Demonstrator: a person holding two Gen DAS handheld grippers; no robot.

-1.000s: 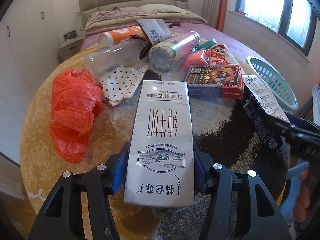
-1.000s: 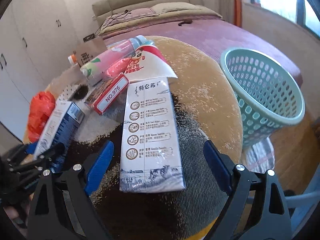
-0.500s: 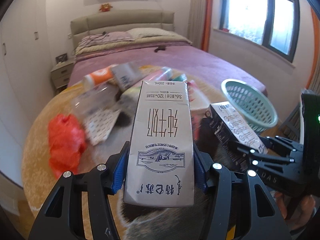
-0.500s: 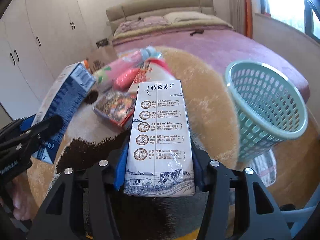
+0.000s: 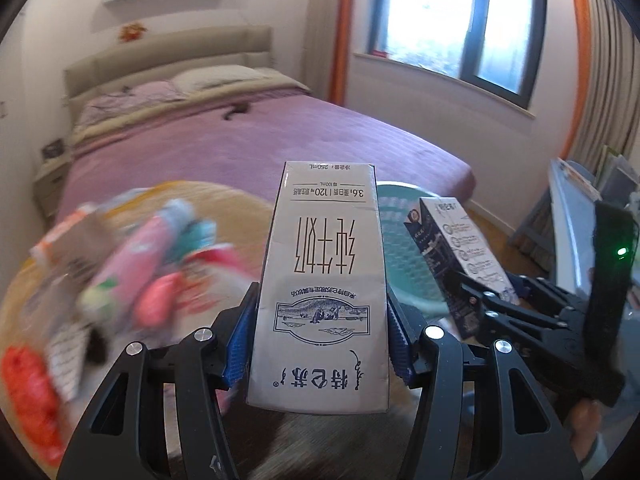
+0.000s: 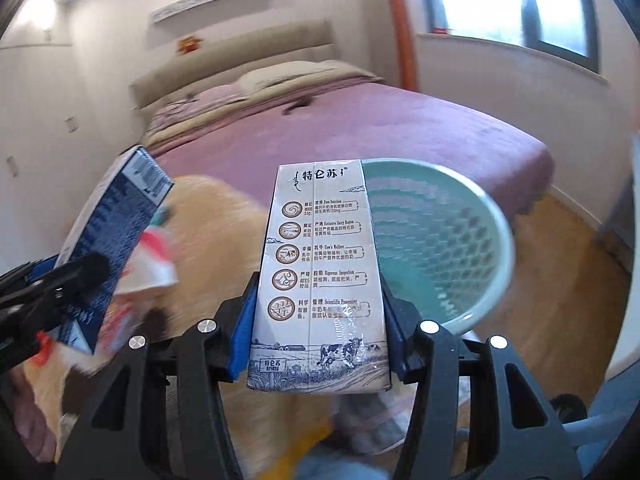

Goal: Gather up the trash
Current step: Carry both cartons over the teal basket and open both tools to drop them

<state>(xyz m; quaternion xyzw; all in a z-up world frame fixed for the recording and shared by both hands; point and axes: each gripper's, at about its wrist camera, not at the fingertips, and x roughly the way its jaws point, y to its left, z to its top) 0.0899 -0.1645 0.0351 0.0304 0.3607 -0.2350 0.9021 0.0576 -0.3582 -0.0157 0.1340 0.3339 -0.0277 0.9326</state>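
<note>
My left gripper (image 5: 318, 336) is shut on a white milk carton (image 5: 324, 276) and holds it in the air above the round table. My right gripper (image 6: 318, 332) is shut on a second milk carton (image 6: 320, 276), also lifted. Each carton shows in the other view: the right one in the left wrist view (image 5: 460, 248), the left one in the right wrist view (image 6: 112, 232). A teal mesh basket (image 6: 448, 240) stands just beyond and right of the right carton; it also shows in the left wrist view (image 5: 404, 264).
Blurred trash lies on the round table (image 5: 224, 208): a pink bottle (image 5: 132, 264), an orange plastic bag (image 5: 24, 388), wrappers. A bed with a purple cover (image 5: 240, 140) stands behind. Wooden floor (image 6: 560, 280) lies right of the basket.
Both grippers have lifted their cartons off the table and swung right, toward the basket. The right gripper, open a second ago, has shut on its carton.
</note>
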